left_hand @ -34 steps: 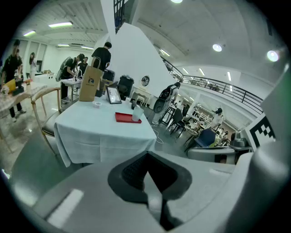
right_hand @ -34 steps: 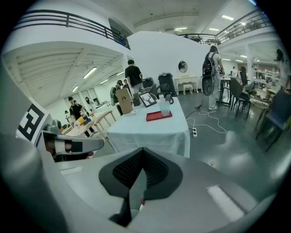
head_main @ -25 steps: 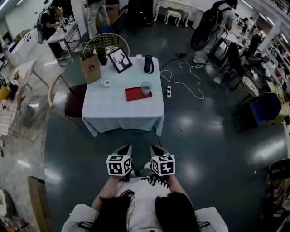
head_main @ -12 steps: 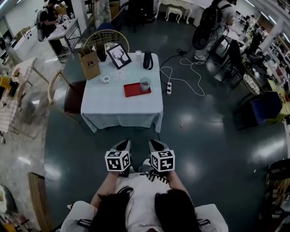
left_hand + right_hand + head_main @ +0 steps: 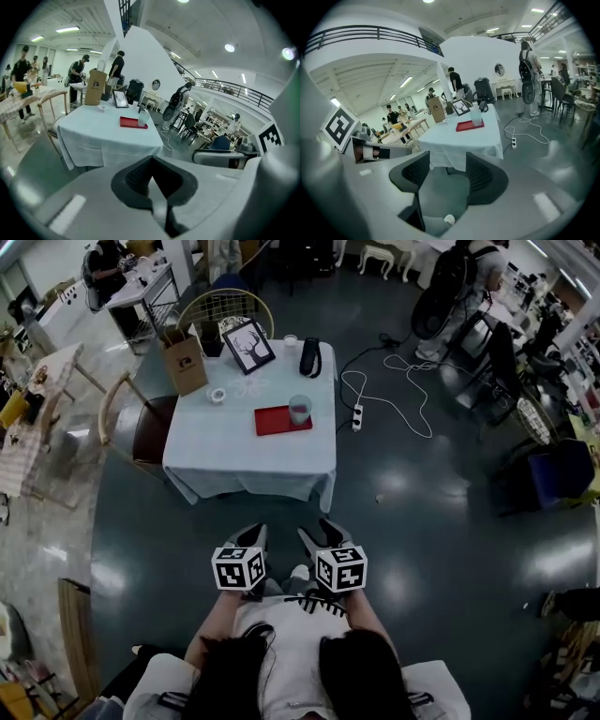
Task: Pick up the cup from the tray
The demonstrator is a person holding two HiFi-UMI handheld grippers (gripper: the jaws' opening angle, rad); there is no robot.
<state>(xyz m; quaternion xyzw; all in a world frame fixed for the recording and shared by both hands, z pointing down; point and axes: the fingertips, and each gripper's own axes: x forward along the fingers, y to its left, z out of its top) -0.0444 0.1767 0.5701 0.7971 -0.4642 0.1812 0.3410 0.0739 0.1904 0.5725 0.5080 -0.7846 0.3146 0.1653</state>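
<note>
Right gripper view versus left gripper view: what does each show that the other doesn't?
Only the right gripper view looks into the right tool: its jaws stand apart, have just been opening, and have nothing between them.

Only the left gripper view looks into the left tool: its jaws are together and empty.

Both show the white-clothed table, the cup standing on the red tray, the brown paper bag and the framed deer picture, all well ahead of either tool.

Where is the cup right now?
In the head view the cup stands on the right end of the red tray, on the white table.
</note>
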